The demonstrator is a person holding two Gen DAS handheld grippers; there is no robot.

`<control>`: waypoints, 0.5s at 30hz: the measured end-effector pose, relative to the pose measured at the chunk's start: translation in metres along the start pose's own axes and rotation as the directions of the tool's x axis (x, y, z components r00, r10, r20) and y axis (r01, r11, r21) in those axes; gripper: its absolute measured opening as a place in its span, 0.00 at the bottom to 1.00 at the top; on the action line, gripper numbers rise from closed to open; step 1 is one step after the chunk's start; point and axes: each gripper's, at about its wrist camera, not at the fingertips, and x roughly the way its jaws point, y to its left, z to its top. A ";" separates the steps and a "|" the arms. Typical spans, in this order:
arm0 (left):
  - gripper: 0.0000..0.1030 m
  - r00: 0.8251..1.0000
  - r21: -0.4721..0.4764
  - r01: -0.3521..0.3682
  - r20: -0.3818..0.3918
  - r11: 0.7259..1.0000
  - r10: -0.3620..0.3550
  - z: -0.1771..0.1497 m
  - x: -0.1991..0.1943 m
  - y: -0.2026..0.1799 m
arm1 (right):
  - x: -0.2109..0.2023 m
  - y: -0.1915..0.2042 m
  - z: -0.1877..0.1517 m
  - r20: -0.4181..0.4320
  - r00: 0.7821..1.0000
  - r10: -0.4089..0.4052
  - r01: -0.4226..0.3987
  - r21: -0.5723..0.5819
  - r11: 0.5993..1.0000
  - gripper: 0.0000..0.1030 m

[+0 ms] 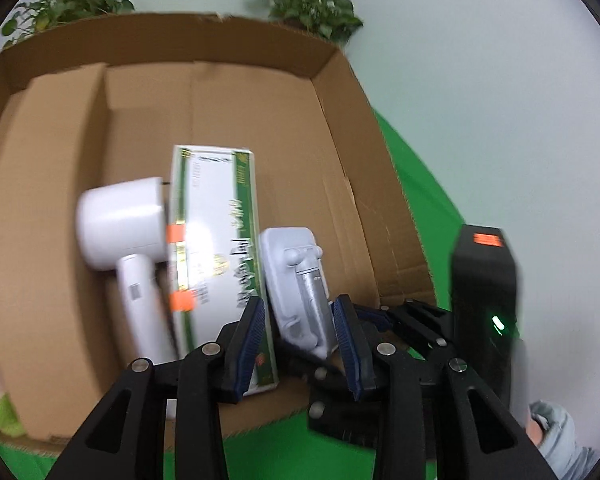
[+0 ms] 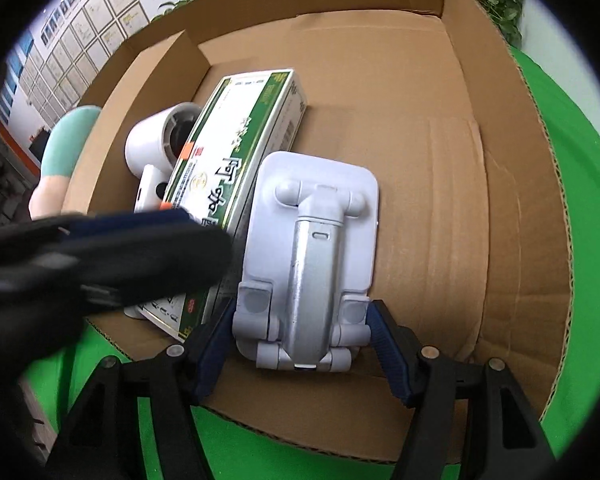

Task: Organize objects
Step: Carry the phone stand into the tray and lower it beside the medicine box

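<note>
1. The white phone stand [image 2: 308,264] lies flat on the floor of the cardboard box [image 2: 440,208], close to the box's near edge. It is pinched at its hinged near end by the right hand-held gripper [image 2: 302,340], one pad against each side.
2. The stand is judged light and rigid: smooth plastic with a silvery folding arm. The hinges could fold under load, so the hold is best kept on the solid base sides, where the pads now sit. The surface may prove slippery.
3. The left hand-held gripper [image 1: 302,344] hovers over the box's near edge with nothing held; its jaws are taken as nearly pressed together, though blur in this view makes the gap hard to read.
4. Just left of the stand, and touching or nearly touching it, a green-and-white carton [image 2: 236,168] is laid. Beyond the carton lies a white hair dryer [image 2: 160,148].
5. The carton and the left tool crowd the stand's left side; the box floor to its right is free.
</note>
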 end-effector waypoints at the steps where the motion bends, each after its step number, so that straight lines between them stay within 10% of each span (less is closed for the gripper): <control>1: 0.33 1.000 0.004 -0.014 0.018 1.000 0.014 -0.003 -0.009 0.004 | 0.000 0.000 -0.001 -0.003 1.000 0.001 -0.001 0.005 1.000 0.65; 15: 0.34 0.990 -0.045 -0.077 0.111 0.996 0.082 -0.049 -0.058 0.072 | -0.046 0.029 -0.002 0.123 0.990 -0.064 0.067 -0.019 0.998 0.72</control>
